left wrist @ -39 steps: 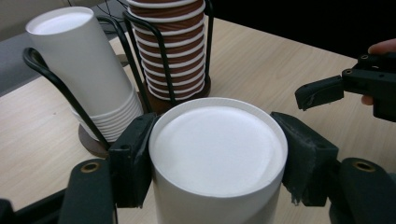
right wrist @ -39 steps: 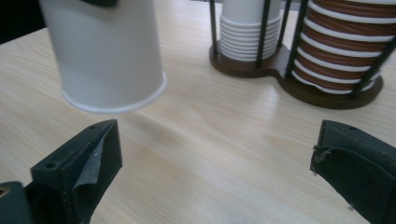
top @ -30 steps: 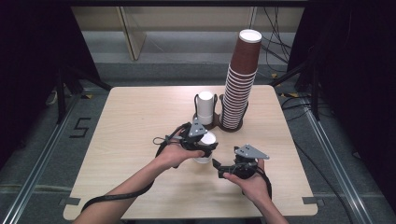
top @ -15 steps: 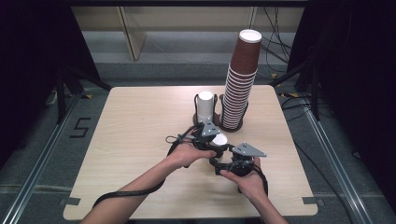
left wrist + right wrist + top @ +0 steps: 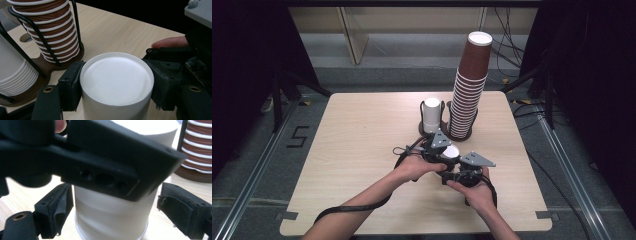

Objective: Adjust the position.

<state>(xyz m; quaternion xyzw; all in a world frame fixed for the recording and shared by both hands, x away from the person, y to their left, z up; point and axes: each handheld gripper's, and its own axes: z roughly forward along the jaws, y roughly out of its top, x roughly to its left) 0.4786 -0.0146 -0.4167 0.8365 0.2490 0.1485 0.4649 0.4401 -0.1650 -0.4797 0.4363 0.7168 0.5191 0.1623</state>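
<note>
While the left tool (image 5: 113, 85) clamps the white cup (image 5: 116, 80), the right tool (image 5: 112, 217) view shows its closing jaws apart.

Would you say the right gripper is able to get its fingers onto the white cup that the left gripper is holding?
Probably yes. The right gripper has just been closing, and the white cup stands between its fingers, low down, below the left gripper, which grips higher up.
</note>
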